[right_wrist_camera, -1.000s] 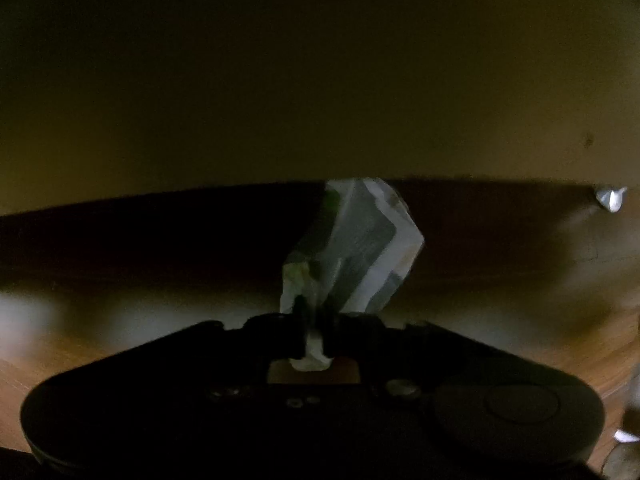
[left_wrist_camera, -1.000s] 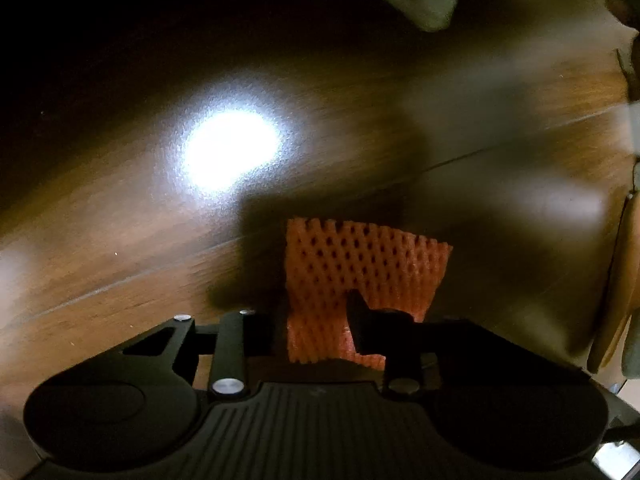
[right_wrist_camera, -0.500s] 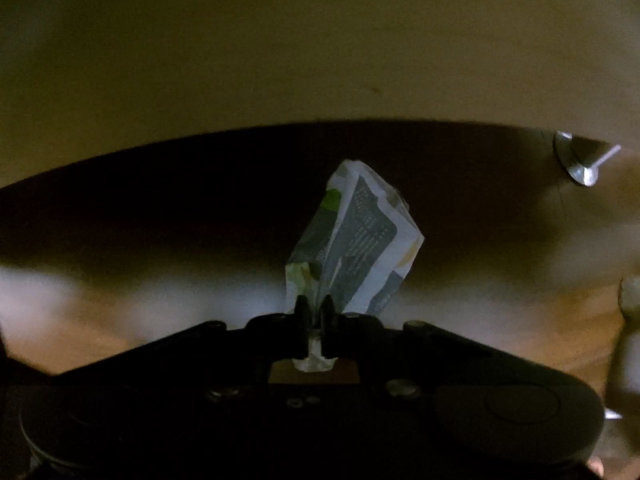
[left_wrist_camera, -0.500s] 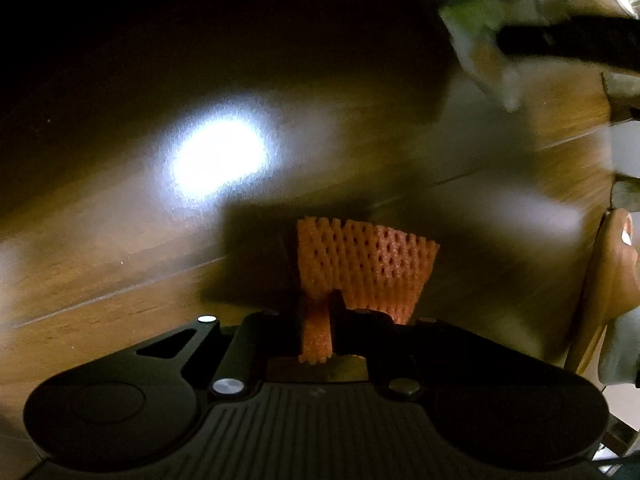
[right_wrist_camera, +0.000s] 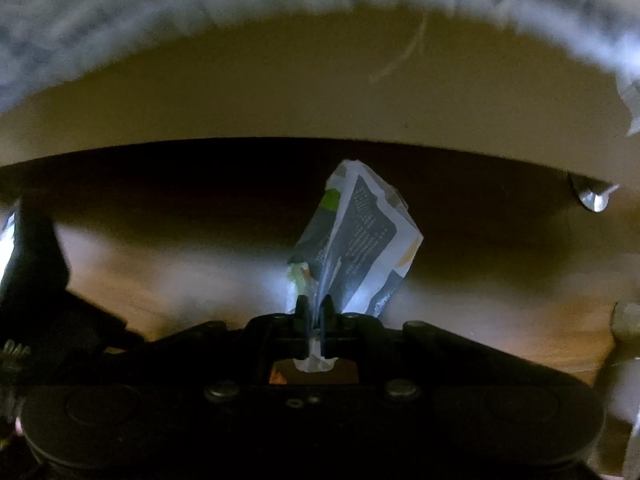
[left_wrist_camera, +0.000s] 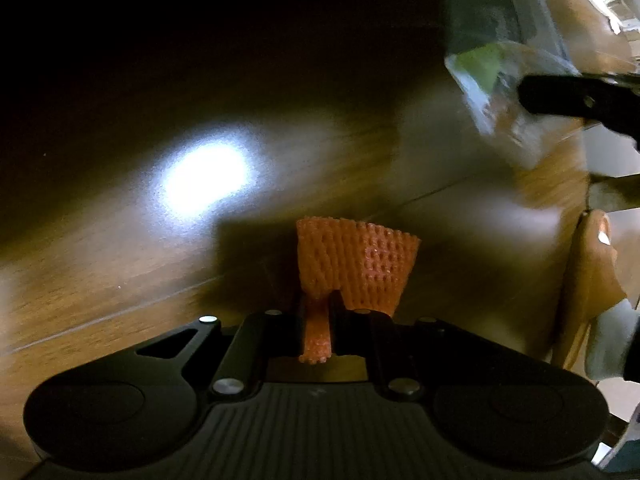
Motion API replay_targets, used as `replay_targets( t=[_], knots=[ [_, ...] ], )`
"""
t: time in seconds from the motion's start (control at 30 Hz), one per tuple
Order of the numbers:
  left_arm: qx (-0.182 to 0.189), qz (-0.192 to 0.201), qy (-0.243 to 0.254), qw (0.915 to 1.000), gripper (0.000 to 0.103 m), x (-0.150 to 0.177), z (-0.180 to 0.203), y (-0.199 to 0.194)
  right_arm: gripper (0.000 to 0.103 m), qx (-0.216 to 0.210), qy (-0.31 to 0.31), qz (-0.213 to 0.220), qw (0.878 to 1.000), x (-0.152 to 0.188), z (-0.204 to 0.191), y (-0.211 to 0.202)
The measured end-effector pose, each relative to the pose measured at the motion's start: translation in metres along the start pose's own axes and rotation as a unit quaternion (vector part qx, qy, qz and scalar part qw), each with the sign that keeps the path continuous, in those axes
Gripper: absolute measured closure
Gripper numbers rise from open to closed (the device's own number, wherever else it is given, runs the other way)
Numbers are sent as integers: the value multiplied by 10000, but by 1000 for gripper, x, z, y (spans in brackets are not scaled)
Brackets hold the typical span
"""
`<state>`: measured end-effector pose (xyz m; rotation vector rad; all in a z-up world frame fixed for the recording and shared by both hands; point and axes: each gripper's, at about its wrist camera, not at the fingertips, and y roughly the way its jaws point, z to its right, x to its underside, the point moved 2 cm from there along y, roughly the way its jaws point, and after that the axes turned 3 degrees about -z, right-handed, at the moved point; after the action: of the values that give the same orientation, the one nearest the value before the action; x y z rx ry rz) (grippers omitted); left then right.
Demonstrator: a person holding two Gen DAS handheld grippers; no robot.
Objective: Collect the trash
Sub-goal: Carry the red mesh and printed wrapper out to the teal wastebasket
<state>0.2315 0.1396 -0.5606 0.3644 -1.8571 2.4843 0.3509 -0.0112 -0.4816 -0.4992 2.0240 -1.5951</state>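
My left gripper (left_wrist_camera: 318, 304) is shut on an orange foam net sleeve (left_wrist_camera: 356, 266), which sticks out past the fingertips above a dark wood floor (left_wrist_camera: 120, 288). My right gripper (right_wrist_camera: 314, 306) is shut on a crumpled white, grey and green wrapper (right_wrist_camera: 356, 240), held upright above the floor. In the left wrist view the same wrapper (left_wrist_camera: 492, 80) and a black finger of the right gripper (left_wrist_camera: 568, 98) show blurred at the top right.
A bright light glare (left_wrist_camera: 204, 178) lies on the floor. A tan object (left_wrist_camera: 592, 276) stands at the right edge. In the right wrist view a beige wall or panel (right_wrist_camera: 320, 92) spans the back, with a metal door stop (right_wrist_camera: 592, 196) at right.
My left gripper has closed on the orange net sleeve and drawn it in. My right gripper with the wrapper has moved nearer the left gripper, and its view has tilted up.
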Motion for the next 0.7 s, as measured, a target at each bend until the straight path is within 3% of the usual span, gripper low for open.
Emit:
replay_targets(
  t=[0.2,0.37,0.53,0.7],
  knots=[
    [-89,55,305,9995,93,-3,16,-29,99,-230,325,-243,9989,2,5,-51],
    [-32,207,688,9974,93,0,41,-76,99,-181,680,-229,9973,12,12,-106],
    [-76,540,962,9939,93,4,74,-138,99,-144,848,294,9959,24,11,-186],
    [-58,1198,974,9880,93,15,110,-208,99,113,929,961,9910,38,19,-275]
  ],
)
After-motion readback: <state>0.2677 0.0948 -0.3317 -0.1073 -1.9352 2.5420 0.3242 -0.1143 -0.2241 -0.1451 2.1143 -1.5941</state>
